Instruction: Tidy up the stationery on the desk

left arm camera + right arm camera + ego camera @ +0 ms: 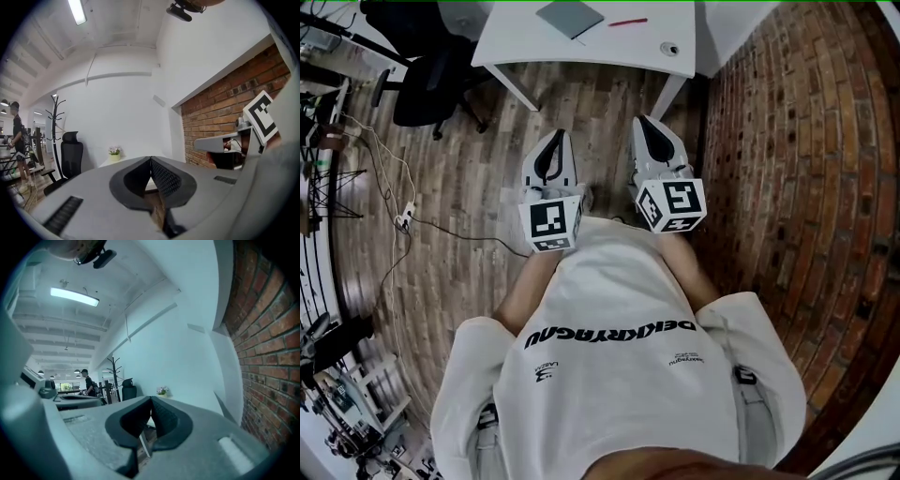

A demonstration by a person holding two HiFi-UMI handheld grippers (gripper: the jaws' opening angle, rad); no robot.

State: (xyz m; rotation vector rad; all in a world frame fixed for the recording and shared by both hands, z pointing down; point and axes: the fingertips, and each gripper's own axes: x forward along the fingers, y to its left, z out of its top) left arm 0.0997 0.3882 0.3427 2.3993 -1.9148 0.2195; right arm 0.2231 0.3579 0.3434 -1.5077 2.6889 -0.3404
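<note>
Evidently this is the approach step: the left tool (553, 141) and right tool (649, 131), both closed and empty, hang well short of the white desk (581, 52) (the flat grey notebook (570, 16) and thin red pen (627, 22) lie there). The next move probably calls for stepping closer and opening one tool.
</note>
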